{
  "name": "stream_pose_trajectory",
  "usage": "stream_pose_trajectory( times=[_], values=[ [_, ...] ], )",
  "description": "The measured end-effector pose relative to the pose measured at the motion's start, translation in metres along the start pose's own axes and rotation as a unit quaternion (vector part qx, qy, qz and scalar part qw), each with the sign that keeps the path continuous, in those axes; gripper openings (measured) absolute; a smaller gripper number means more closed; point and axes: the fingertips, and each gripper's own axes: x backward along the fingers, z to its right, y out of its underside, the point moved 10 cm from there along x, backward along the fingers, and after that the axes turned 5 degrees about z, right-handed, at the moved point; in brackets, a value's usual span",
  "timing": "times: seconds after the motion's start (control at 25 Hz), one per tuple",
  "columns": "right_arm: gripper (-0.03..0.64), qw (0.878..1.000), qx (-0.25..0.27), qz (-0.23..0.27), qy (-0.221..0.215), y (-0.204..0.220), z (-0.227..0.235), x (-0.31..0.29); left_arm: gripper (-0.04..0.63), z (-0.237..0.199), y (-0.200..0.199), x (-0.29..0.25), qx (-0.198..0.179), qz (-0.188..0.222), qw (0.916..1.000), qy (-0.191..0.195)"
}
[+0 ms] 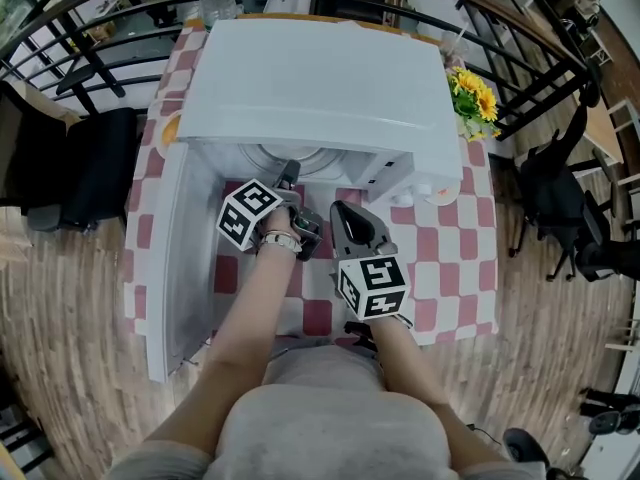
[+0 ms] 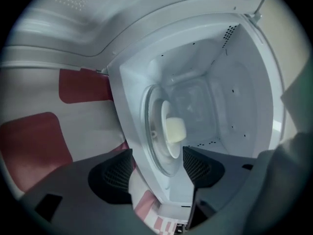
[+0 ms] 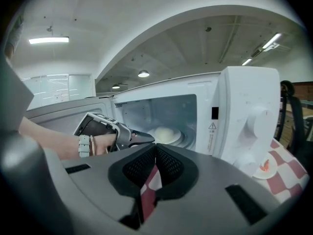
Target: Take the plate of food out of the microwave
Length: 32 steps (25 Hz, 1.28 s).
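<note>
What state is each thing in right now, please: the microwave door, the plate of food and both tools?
Microwave door: open, swung out to the left.
Plate of food: inside the microwave, not gripped.
Left tool: jaws apart, empty.
Right tool: jaws together, empty.

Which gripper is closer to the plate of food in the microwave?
Left. The left gripper is at the open front of the microwave, jaws apart, pointing at the plate. The right gripper sits farther out, jaws together.
</note>
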Motion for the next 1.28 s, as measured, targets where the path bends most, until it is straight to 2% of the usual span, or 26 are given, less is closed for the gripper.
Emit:
stream_pose_trajectory(
  times=[0.12, 0.2, 0.32, 0.56, 0.92, 1.28],
  values=[
    [0.025, 1.0, -0.009, -0.01, 0.014, 0.007, 0.007, -0.002, 0.308, -0.003, -0.001, -0.009, 0.03, 0.005, 0.9995, -0.005],
    [0.025, 1.0, -0.017, -0.014, 0.02, 0.011, 0.01, -0.003, 0.308, -0.005, -0.001, -0.012, 0.035, 0.009, 0.9992, -0.016],
    [0.025, 0.999, -0.036, -0.016, 0.024, 0.015, 0.015, -0.005, 0.31, -0.001, 0.0, -0.015, 0.029, 0.016, 0.9985, -0.043],
    [0.025, 0.998, -0.052, -0.02, 0.032, 0.019, 0.023, -0.007, 0.315, -0.001, -0.001, -0.019, 0.051, 0.049, 0.992, -0.104],
    [0.025, 0.997, -0.063, -0.025, 0.046, 0.022, 0.031, -0.006, 0.339, -0.002, -0.004, -0.037, 0.075, 0.058, 0.9881, -0.121],
    [0.025, 0.997, -0.059, -0.023, 0.043, 0.02, 0.024, -0.006, 0.344, -0.004, -0.003, -0.039, 0.069, 0.048, 0.9901, -0.112]
  ],
)
